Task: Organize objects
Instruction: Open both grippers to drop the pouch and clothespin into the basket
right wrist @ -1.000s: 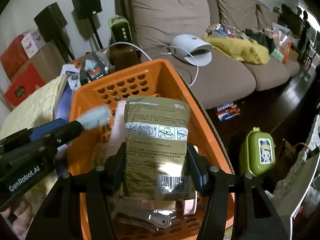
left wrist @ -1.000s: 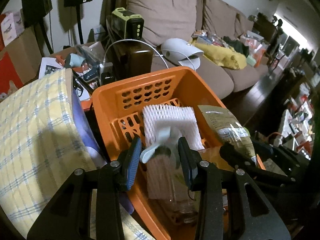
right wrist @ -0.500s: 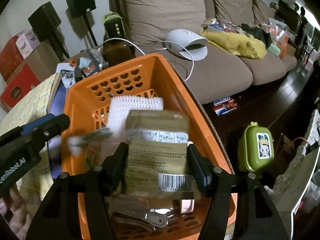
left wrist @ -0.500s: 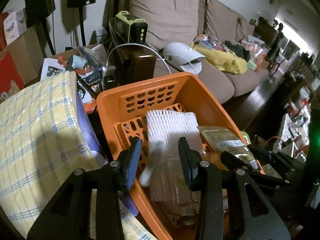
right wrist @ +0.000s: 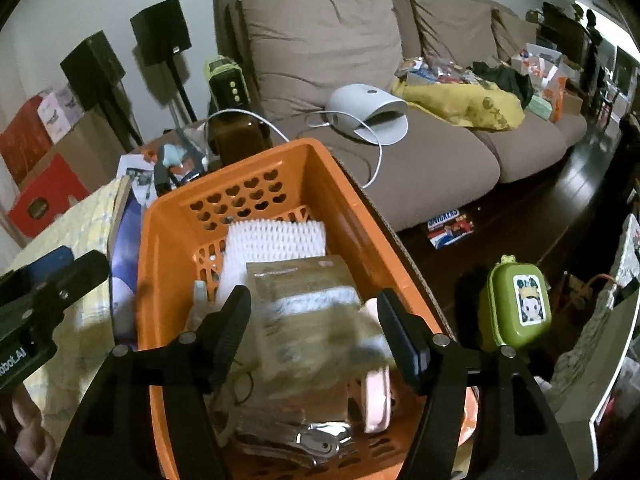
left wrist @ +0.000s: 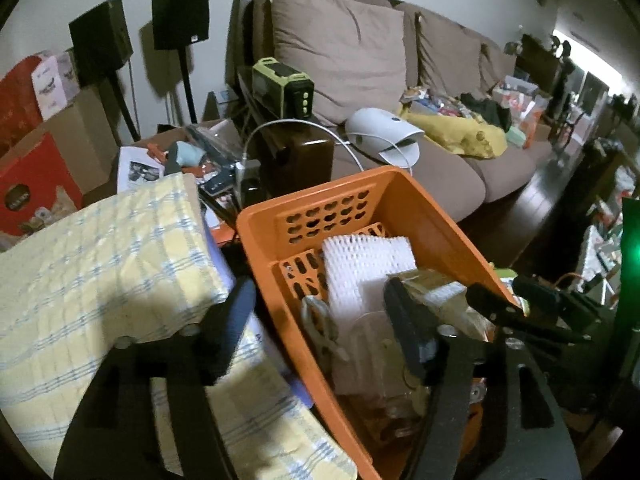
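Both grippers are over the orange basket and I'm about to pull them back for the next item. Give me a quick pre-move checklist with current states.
1. Left gripper empty: ok, jaws opening, nothing between them.
2. Right gripper clear of the brown pouch: cannot tell; jaws are opening, pouch blurred between them.
3. Pouch inside the orange basket: ok, it lies over the contents within the walls.
4. White foam net in basket: ok, near the far wall.
5. Left gripper clear of basket wall: not ok, it straddles the near-left rim.
6. Metal tool settled at the basket bottom: ok.
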Demonstrator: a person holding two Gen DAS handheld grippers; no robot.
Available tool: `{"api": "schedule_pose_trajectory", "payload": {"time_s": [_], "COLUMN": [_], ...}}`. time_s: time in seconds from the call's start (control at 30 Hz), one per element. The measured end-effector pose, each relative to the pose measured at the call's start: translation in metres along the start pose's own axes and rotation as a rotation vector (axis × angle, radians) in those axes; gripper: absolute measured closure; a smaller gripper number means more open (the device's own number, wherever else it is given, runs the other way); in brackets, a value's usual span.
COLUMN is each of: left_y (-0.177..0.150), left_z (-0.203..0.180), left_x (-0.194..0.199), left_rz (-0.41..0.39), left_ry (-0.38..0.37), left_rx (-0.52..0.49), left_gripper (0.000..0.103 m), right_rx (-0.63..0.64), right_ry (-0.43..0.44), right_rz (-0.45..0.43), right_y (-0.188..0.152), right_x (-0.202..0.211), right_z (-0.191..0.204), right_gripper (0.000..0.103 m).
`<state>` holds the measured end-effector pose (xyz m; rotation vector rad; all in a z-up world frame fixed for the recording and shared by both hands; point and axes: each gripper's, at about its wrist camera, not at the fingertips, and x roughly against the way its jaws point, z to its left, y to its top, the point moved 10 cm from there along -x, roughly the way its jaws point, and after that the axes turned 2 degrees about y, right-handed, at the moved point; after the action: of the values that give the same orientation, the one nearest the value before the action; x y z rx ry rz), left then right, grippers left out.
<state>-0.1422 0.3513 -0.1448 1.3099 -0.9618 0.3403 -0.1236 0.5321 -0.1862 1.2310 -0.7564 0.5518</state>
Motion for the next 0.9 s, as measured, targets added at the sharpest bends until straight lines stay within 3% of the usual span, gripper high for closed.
{"api": "schedule_pose_trajectory", "payload": {"time_s": [0.1, 0.17, 0.37, 0.53, 0.7, 0.9], "left_y": [0.0, -0.004, -0.017, -0.027, -0.031, -0.027], "left_z": [0.004, 0.002, -0.008, -0.013, -0.015, -0.004], "left_x": [0.013, 0.018, 0.036, 0.053, 0.067, 0.078], "left_rz": [-0.029, -0.015, 0.024, 0.04, 0.021, -0.012], "left_ry": [0.026, 0.022, -0.03, -0.08, -0.077, -0.042], "left_rx": [-0.008, -0.029, -0.111, -0.122, -0.143, -0.117], "left_gripper": [0.012, 0.009, 0.009, 0.009, 0.009, 0.009], "right_rx": [-0.006, -0.005, -0.021, -0.079, -0.073, -0.047], "right_ry": [-0.009, -0.029, -0.132, -0.196, -0.217, -0.228], "right_rz": [0.001, 0.001, -0.03, -0.038, -0.008, -0.032], "right_y": [-0.002, -0.005, -0.018, -0.041, -0.057, -0.057], "right_x": [0.003, 0.008, 0.04, 0.064, 0.074, 0.089], "right_z": [0.001, 0.002, -0.008, -0.021, -0.02, -0.01], "right_gripper": [0.036, 0.036, 0.032, 0.032, 0.032, 0.032]}}
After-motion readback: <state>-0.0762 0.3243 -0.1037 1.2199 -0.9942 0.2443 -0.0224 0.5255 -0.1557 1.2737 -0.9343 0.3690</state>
